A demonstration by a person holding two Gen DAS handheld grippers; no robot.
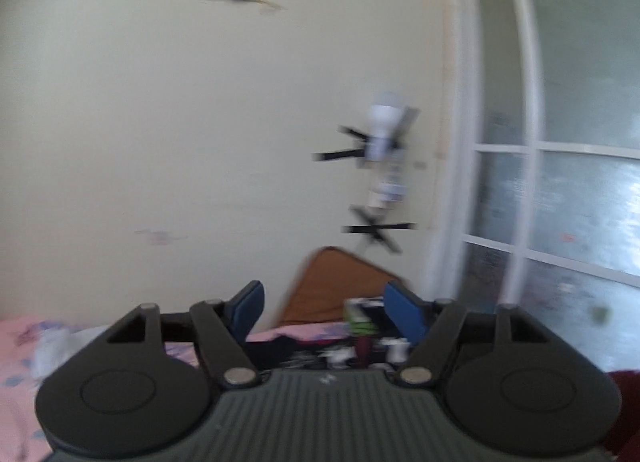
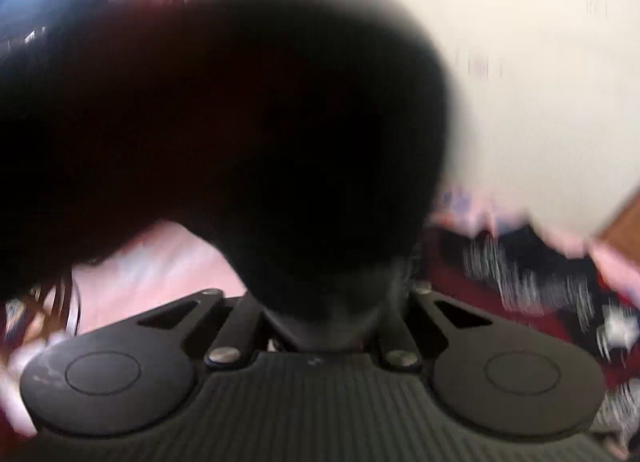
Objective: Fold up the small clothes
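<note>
Clothes-wise, one dark garment [image 2: 224, 134] hangs right in front of the right gripper [image 2: 320, 302], bunched at its jaws and blocking most of that view, so it looks pinched and lifted off the pink bedsheet [image 2: 160, 262], probably to shake it out before folding. Fingertips are hidden though, so can't swear to the grip. Left gripper [image 1: 324, 302] is spread wide with nothing in it, aimed at the wall [image 1: 200, 122]. More clothes pile [image 2: 520, 270] toward the bed's far edge.
</note>
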